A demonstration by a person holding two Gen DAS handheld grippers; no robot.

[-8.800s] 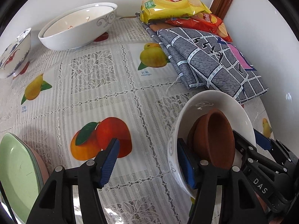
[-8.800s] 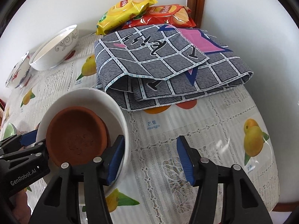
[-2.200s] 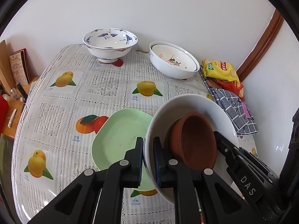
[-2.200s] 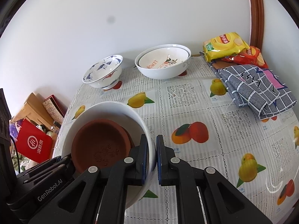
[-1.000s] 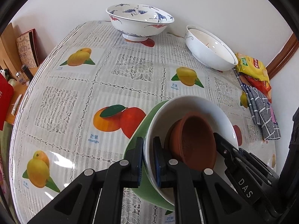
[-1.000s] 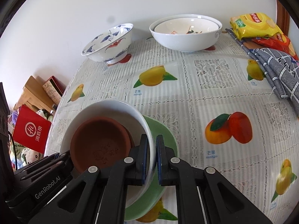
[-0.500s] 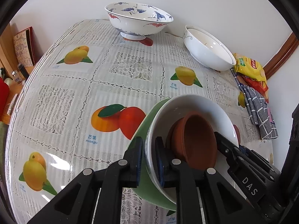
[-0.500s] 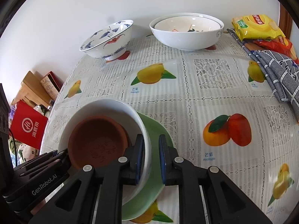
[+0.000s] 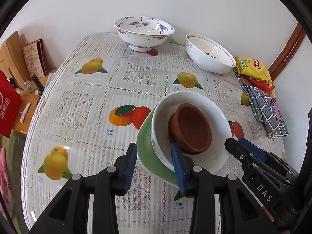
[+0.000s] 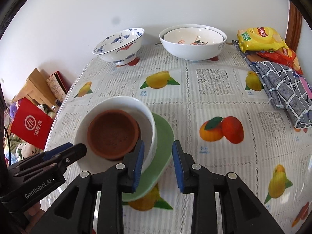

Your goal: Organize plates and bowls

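One view alone shows the nested bowl's [image 10: 193, 37] orange lettering.

One green plate [image 9: 145, 148], one white bowl [image 9: 218, 156] on it, one terracotta bowl [image 9: 192, 128] inside, one blue-and-red patterned bowl [image 9: 143, 33], two nested white bowls [image 10: 193, 44], two snack bags [image 10: 261, 39], one folded checked cloth [image 10: 286, 89], two grippers [image 9: 154, 167].
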